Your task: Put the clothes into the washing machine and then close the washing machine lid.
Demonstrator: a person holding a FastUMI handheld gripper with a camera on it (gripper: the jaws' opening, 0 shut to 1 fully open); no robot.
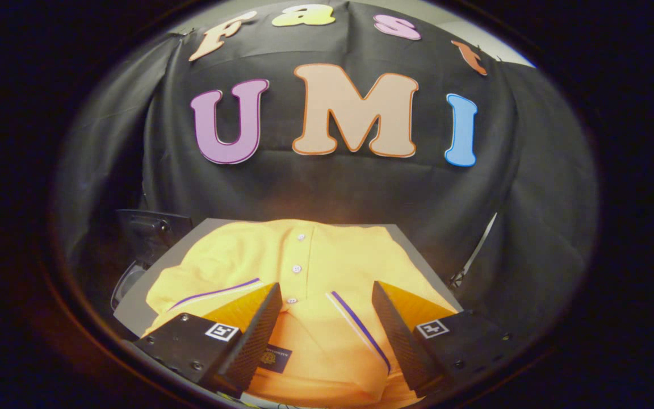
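claw open, fingers astride collar | shirt flat on board, just below, long axis 12–6 | washer at 10 o'clock

shirt on table, betw tool fingers

No word or number can be read. Each finger of the gripper carries a square black-and-white marker, one on the left and one on the right, a code pattern and not writing. The fingers stand wide apart over the yellow shirt. Between them, close by the left finger, its dark blue neck label shows a crest and print too small to read.
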